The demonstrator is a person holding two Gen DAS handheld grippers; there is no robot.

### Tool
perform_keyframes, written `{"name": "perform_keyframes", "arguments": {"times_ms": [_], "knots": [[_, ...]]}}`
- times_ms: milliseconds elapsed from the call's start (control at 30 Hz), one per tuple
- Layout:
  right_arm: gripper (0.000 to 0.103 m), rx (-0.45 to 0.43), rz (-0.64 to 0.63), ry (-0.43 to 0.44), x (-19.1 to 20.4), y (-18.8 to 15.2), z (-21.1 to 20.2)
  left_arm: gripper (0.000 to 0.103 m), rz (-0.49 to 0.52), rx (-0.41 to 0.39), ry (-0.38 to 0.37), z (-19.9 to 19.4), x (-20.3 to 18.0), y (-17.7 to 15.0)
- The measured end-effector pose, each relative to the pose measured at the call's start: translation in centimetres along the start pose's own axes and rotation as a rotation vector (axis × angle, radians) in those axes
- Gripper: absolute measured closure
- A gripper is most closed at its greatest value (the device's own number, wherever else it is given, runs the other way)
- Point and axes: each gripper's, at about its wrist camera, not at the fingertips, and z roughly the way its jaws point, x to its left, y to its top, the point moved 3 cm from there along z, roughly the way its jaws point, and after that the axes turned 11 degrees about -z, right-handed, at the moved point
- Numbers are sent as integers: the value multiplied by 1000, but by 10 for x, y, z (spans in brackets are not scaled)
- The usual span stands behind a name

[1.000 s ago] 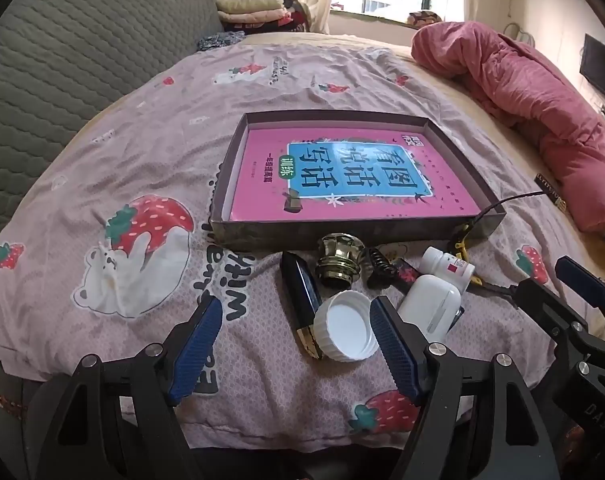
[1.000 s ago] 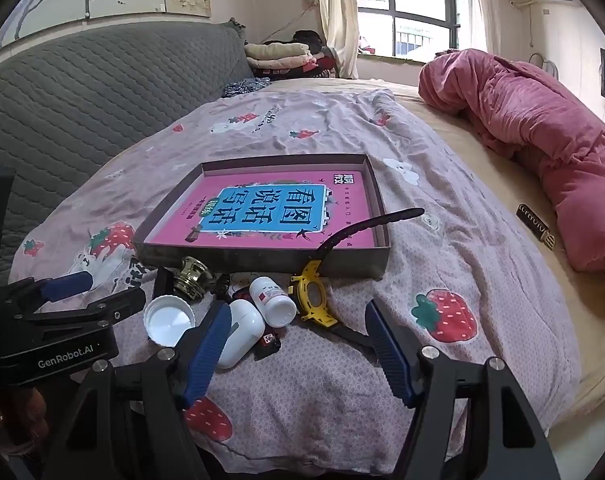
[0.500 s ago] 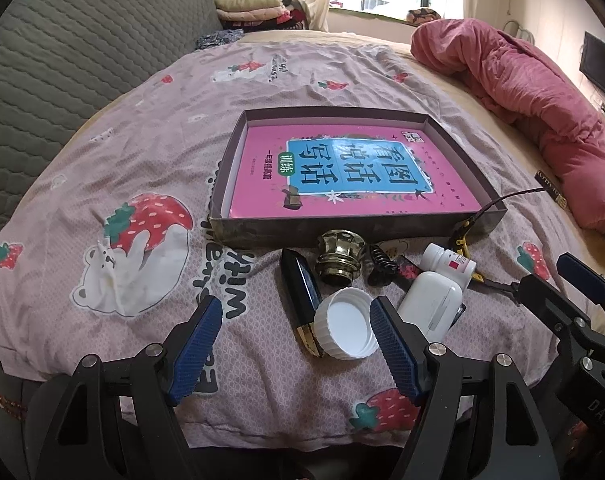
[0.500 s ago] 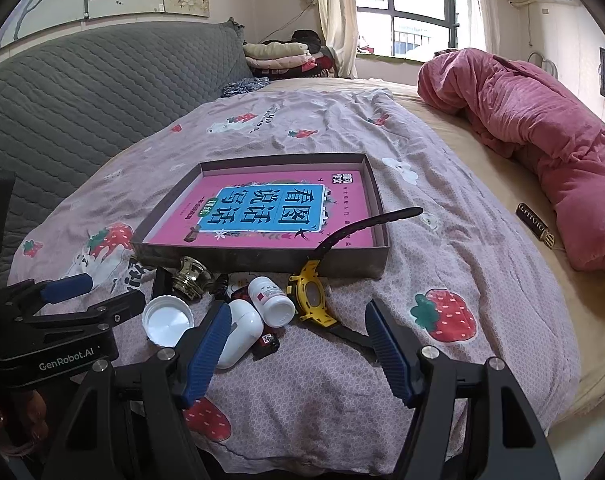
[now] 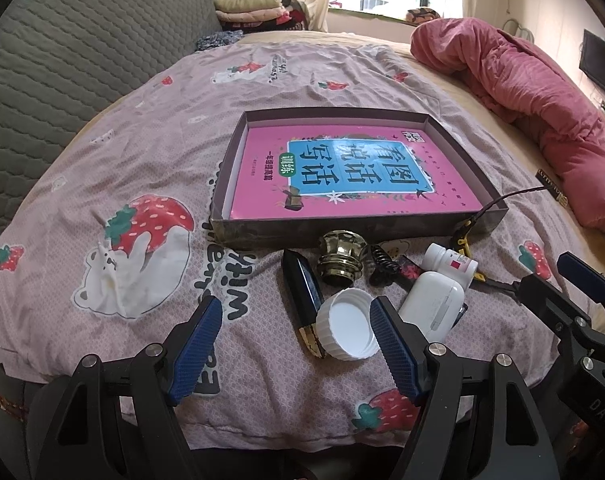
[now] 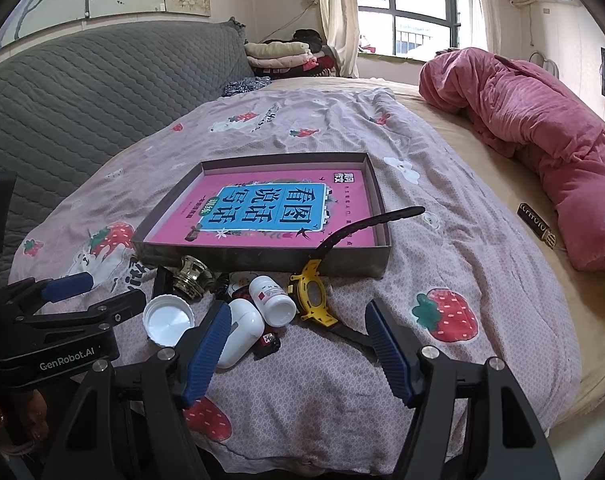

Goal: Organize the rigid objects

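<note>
A shallow dark box (image 5: 238,148) (image 6: 382,236) holding a pink book lies on the bed. In front of it lie a white cap (image 5: 348,330) (image 6: 168,318), a dark blue tube (image 5: 302,292), a brass knob (image 5: 341,256) (image 6: 192,278), a white case (image 5: 432,306) (image 6: 240,332), a white pill bottle (image 5: 448,264) (image 6: 272,300), a black clip (image 5: 380,266) and a yellow watch (image 6: 312,298). My left gripper (image 5: 296,344) is open, just short of the cap. My right gripper (image 6: 296,354) is open, near the case and watch.
A pink quilt (image 5: 542,100) is heaped at the right of the bed. A grey padded headboard (image 5: 62,60) runs along the left. A small dark labelled item (image 6: 536,224) lies near the quilt. Folded clothes (image 6: 278,54) sit at the far end.
Both grippers have crept slightly forward toward the objects. Nothing was grasped or moved.
</note>
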Motion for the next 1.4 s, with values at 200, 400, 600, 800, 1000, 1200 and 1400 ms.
{"name": "perform_keyframes", "arguments": {"times_ms": [200, 400, 600, 800, 1000, 1200, 1400], "knots": [[34, 8, 0, 7, 1, -1, 3, 26, 3, 10, -3, 1, 1, -1], [34, 8, 4, 8, 0, -1, 3, 26, 10, 6, 2, 0, 6, -1], [34, 12, 13, 9, -4, -3, 5, 26, 15, 36, -16, 2, 11, -6], [34, 21, 24, 11, -9, -5, 7, 26, 56, 59, -38, 6, 3, -14], [34, 20, 35, 13, -11, -6, 8, 26, 58, 82, -46, 13, -1, -18], [34, 30, 40, 21, -12, -7, 11, 26, 111, 80, -60, 17, -11, -24], [34, 30, 39, 20, -13, -8, 14, 26, 175, 68, -41, 22, -22, -31]]}}
